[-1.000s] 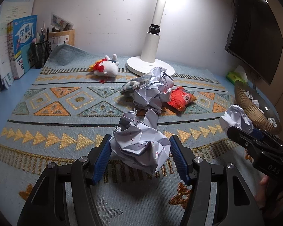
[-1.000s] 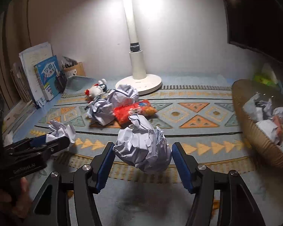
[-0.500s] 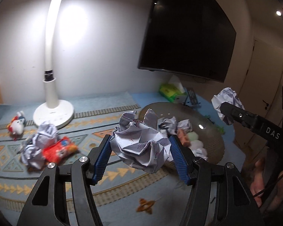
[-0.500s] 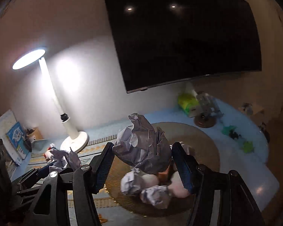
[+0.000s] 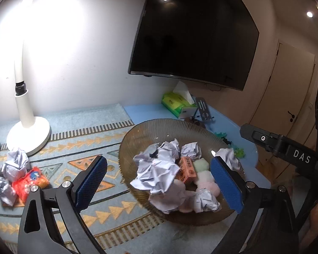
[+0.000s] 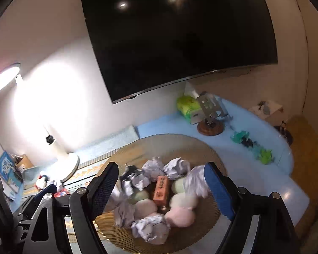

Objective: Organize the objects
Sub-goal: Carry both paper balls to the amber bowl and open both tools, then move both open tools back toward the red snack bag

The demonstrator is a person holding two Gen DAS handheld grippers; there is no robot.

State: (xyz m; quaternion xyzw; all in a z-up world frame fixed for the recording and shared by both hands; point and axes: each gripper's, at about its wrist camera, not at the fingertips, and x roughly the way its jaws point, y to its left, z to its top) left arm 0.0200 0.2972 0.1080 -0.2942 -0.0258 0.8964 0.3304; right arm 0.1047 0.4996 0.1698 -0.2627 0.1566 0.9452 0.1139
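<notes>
The crumpled paper ball [image 5: 159,174] under the left gripper [image 5: 159,185] is a loose, sharply creased wad of white sheet with faint lavender shadow in its folds; it lies in the ribbed, amber-tinted bowl [image 5: 137,139], free of both blue, finely textured pads [image 5: 226,184], whose jaws are opening wide with nothing clamped. The right gripper [image 6: 162,187] is also opening over the same bowl, and a second paper wad [image 6: 196,182] (blurred) sits against its right pad, apparently loose; whether it touches cannot be told. Around them in the bowl lie smaller paper balls, smooth rounded pink and pale green lumps [image 6: 180,216], and an orange rectangular box [image 6: 161,190]. The bowl stands on a woven blue mat [image 5: 95,144] with orange triangles, beside a white lamp [image 5: 27,131] with a round base.
</notes>
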